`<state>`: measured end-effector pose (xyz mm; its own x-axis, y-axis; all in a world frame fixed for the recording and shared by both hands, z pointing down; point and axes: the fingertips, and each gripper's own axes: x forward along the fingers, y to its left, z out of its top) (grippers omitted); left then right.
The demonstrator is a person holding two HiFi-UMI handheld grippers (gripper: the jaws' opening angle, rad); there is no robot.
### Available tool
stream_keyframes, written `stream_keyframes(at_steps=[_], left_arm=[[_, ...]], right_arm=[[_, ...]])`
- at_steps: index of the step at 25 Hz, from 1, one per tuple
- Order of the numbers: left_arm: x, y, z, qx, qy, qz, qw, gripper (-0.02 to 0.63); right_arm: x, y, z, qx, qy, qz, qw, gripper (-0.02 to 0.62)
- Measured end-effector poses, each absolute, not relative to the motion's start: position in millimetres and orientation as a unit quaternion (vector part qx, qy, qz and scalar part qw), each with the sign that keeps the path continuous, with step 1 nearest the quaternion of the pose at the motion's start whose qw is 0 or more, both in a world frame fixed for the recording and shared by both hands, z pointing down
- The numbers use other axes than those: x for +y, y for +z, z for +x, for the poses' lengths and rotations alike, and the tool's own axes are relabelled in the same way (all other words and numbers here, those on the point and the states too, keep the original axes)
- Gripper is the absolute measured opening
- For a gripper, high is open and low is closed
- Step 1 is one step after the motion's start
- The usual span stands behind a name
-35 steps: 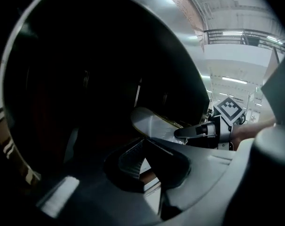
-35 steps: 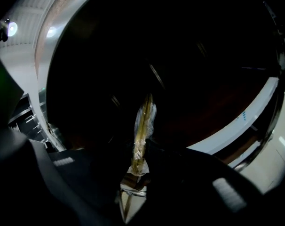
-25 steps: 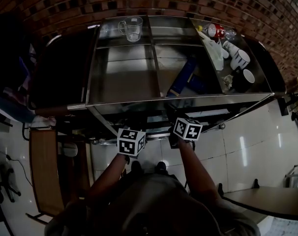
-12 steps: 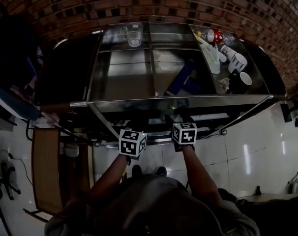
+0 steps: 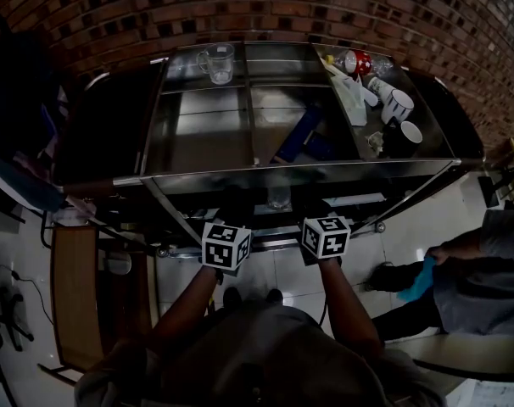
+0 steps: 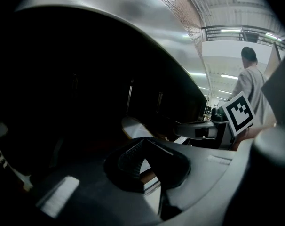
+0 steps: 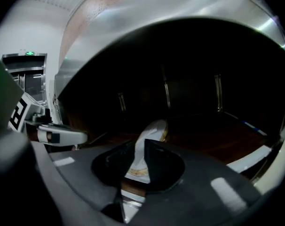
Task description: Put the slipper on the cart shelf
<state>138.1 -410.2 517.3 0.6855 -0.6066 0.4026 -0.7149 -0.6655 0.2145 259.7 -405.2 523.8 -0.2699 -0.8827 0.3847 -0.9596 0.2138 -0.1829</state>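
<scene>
A pale, narrow slipper (image 7: 152, 129) with a tan rim is pinched, at the lower middle of the right gripper view, by the right gripper (image 7: 138, 144), whose jaws have just been closing, over the dark cart shelf (image 7: 203, 142). The left gripper (image 6: 142, 144) is seen closed and empty.

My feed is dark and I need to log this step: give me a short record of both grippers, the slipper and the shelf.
right gripper: jaws have just been closing, now shut on the slipper
left gripper: shut, nothing between its jaws
slipper: pale, one end in the right jaws, the rest reaching in under the cart's steel top
lower shelf: dark, below the slipper; whether they touch cannot be told
</scene>
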Motion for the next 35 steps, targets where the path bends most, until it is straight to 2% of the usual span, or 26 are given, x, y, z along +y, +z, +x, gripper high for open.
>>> stream_keyframes(at_steps=[2,13,35], left_arm=[[-408.3,514.3,140.3,-0.364,0.150,0.902,0.178,0.008],[-406.3,498.2,149.5,-0.355,0.141,0.909,0.166,0.008],[-404.1,497.2,150.3,-0.353,0.137,0.910,0.168,0.008]], right_arm=[[-401.0,514.8,256.8,-0.782,0.190,0.587,0.091,0.000],[-389.9,483.1,242.1,-0.818,0.163,0.546,0.072,0.000],[-386.5,482.9,228.7,-0.832,0.163,0.525,0.074,0.000]])
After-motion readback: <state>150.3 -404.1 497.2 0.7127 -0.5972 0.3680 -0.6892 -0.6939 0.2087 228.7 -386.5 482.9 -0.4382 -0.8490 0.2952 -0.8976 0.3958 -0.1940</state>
